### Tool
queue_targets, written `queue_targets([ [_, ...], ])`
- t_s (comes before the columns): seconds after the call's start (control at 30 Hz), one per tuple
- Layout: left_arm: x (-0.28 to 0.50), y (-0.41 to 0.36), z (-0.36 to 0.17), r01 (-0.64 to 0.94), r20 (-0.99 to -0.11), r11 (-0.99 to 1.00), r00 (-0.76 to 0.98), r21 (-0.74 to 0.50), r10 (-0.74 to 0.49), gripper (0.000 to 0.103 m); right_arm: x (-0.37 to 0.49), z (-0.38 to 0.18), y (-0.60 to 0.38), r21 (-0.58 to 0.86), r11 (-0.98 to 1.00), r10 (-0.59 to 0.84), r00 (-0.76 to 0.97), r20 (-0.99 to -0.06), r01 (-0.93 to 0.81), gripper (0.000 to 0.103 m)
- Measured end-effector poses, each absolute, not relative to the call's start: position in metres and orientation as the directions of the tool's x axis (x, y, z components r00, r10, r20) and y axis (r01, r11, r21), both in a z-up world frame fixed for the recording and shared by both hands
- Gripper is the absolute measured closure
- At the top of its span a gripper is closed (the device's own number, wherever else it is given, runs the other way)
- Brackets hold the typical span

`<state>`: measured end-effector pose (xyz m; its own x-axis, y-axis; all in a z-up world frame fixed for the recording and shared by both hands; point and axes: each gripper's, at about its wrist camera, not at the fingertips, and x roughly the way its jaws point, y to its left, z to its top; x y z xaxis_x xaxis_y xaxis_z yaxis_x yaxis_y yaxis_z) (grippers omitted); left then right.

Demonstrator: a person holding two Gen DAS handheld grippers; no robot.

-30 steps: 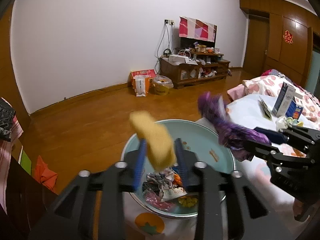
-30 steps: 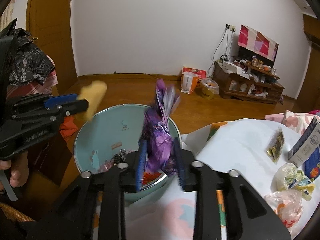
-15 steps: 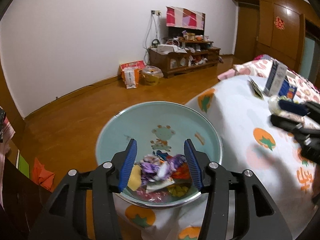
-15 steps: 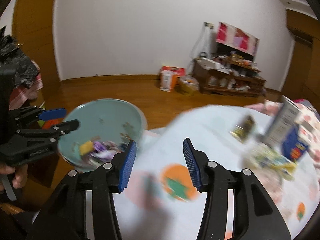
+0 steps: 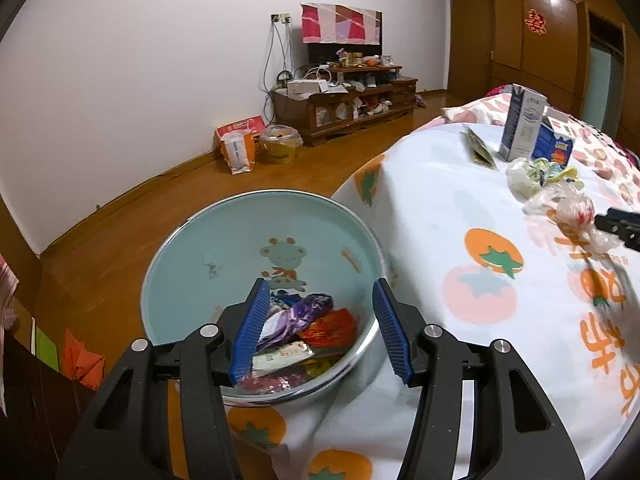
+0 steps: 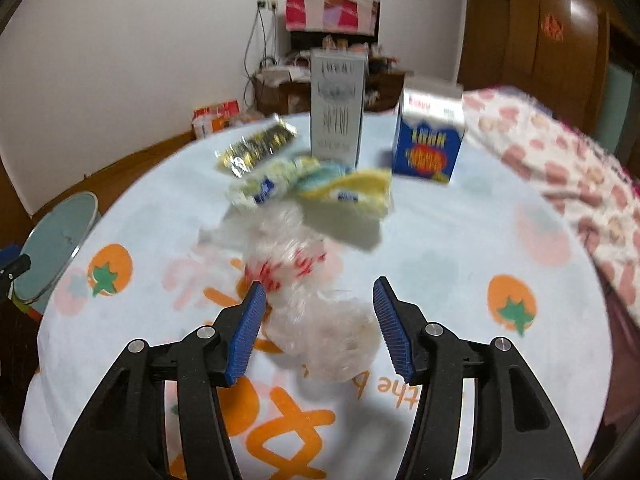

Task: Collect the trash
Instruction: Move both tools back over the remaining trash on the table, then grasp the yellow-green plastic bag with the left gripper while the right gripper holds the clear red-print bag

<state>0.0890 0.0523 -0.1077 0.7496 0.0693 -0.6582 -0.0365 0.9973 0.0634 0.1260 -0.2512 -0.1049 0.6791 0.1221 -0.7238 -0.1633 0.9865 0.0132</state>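
Right gripper (image 6: 318,326), jaws opening, has the clear plastic bag (image 6: 308,300) at 12 o'clock between them, untouched; left's farther.

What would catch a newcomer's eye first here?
The pale blue basin at the table's edge, with bright wrappers piled inside, below the empty, opening left tool. On the tomato-print tablecloth, a crumpled clear plastic bag lies between the opening right tool's fingers, cartons standing behind.
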Motion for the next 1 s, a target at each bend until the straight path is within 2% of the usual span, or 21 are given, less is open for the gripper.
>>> queue_targets([
  [0.07, 0.088, 0.049, -0.106, -0.03, -0.656, 0.997, 0.752, 0.067, 0.067, 0.05, 0.132, -0.111, -0.255, 0.074, 0.982, 0.171, 0.636, -0.752, -0.176, 0.048],
  [0.17, 0.089, 0.046, -0.101, -0.026, -0.648, 0.997, 0.759, 0.066, 0.063, 0.05, 0.134, -0.111, -0.252, 0.107, 0.975, 0.207, 0.616, -0.76, -0.196, 0.064],
  [0.2, 0.09, 0.046, -0.1, -0.026, -0.648, 0.998, 0.76, 0.064, 0.062, 0.05, 0.134, -0.111, -0.252, 0.111, 0.973, 0.215, 0.609, -0.763, -0.205, 0.072],
  [0.33, 0.095, 0.043, -0.095, -0.022, -0.644, 0.998, 0.764, 0.055, 0.052, 0.05, 0.122, -0.107, -0.245, 0.088, 0.969, 0.215, 0.607, -0.765, -0.232, 0.081],
  [0.47, 0.103, 0.027, -0.086, 0.002, -0.632, 0.999, 0.775, 0.047, 0.028, 0.05, 0.104, -0.089, -0.25, 0.064, 0.968, 0.211, 0.656, -0.724, -0.241, 0.082],
  [0.67, 0.125, -0.014, -0.074, 0.073, -0.618, 0.996, 0.786, 0.045, -0.03, 0.05, 0.079, -0.055, -0.286, 0.033, 0.989, 0.134, 0.762, -0.634, -0.147, 0.082],
  [1.0, 0.187, -0.113, -0.082, 0.198, -0.655, 0.98, 0.744, 0.03, -0.13, 0.05, 0.098, -0.066, -0.355, 0.006, 1.0, -0.017, 0.772, -0.636, 0.027, 0.082],
])
